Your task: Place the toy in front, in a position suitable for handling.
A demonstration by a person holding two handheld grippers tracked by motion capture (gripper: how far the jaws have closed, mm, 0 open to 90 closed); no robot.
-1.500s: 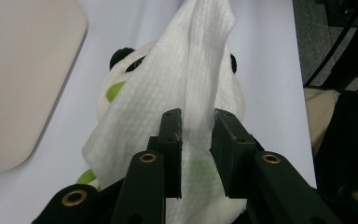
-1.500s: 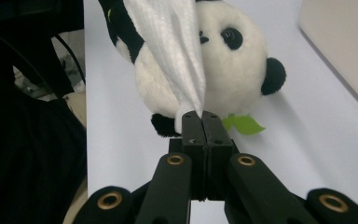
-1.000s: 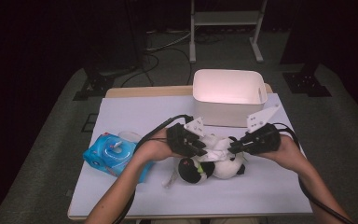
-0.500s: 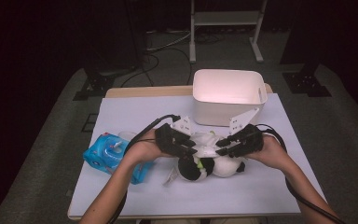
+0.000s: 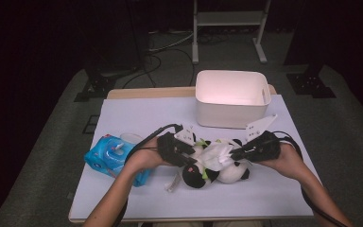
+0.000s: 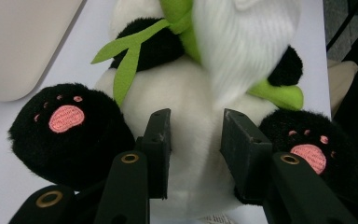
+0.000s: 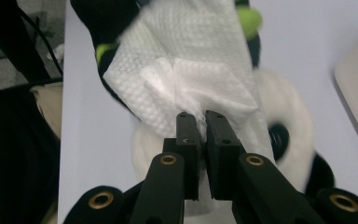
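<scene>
Right hand-held gripper (image 7: 203,116) pinches white wet wipe (image 7: 186,70) over plush panda (image 6: 191,154); left hand-held gripper (image 6: 193,126) is open around panda's belly.

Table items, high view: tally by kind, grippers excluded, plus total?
Plush panda: 1
White wipe, held over the panda: 1
Blue wipes pack: 1
White bin: 1
Total: 4

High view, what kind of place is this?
Probably a lab or studio set up for recording, not a home: a covered table amid dark surroundings, cables on the floor, and a metal stand behind.
</scene>
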